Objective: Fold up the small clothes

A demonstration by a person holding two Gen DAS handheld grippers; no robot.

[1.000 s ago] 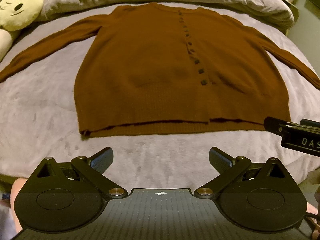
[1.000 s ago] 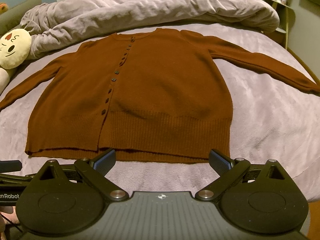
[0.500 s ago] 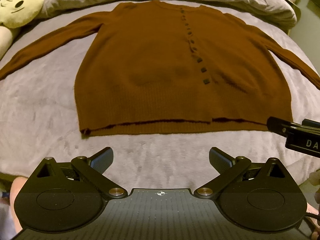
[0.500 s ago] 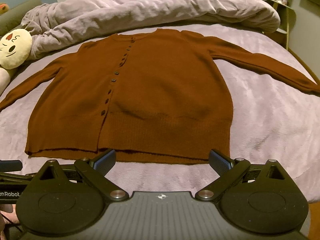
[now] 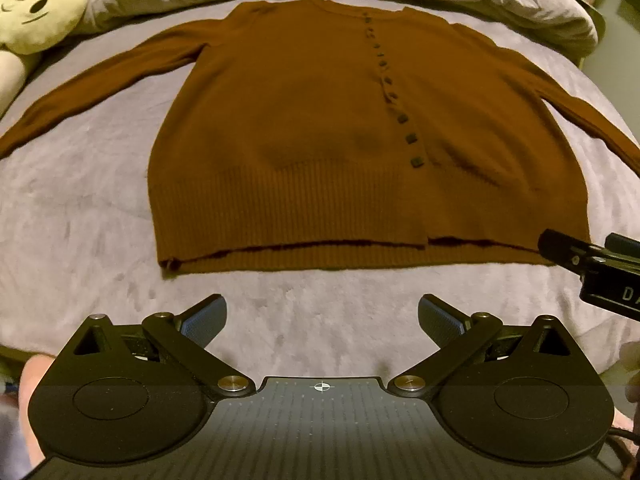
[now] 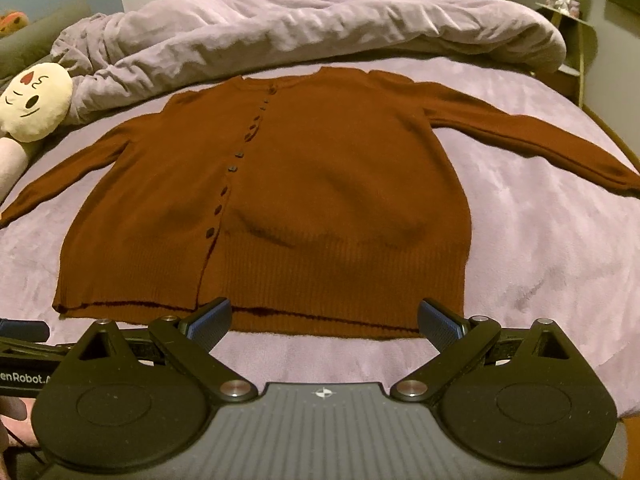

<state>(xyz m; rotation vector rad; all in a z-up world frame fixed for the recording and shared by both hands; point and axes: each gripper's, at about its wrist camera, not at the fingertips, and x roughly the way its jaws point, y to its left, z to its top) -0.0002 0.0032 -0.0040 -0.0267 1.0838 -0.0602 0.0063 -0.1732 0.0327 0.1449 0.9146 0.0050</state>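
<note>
Lilac plush bedspread (image 6: pixel 540 264) covers the bed, a rumpled duvet (image 6: pixel 304 28) at twelve o'clock and a cream plush toy (image 6: pixel 34 102) at ten. Flat at centre lies the brown buttoned cardigan (image 6: pixel 320 200), sleeves spread; soft, light, probably stretchy, best pinched at hem corners or cuffs. Left gripper (image 5: pixel 322 318) and right gripper (image 6: pixel 325 318) both gape, empty.

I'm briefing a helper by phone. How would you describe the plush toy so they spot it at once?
On the bed, look left of the brown cardigan, beside the bunched duvet. The plush toy is round, cream, with a drawn face.
</note>
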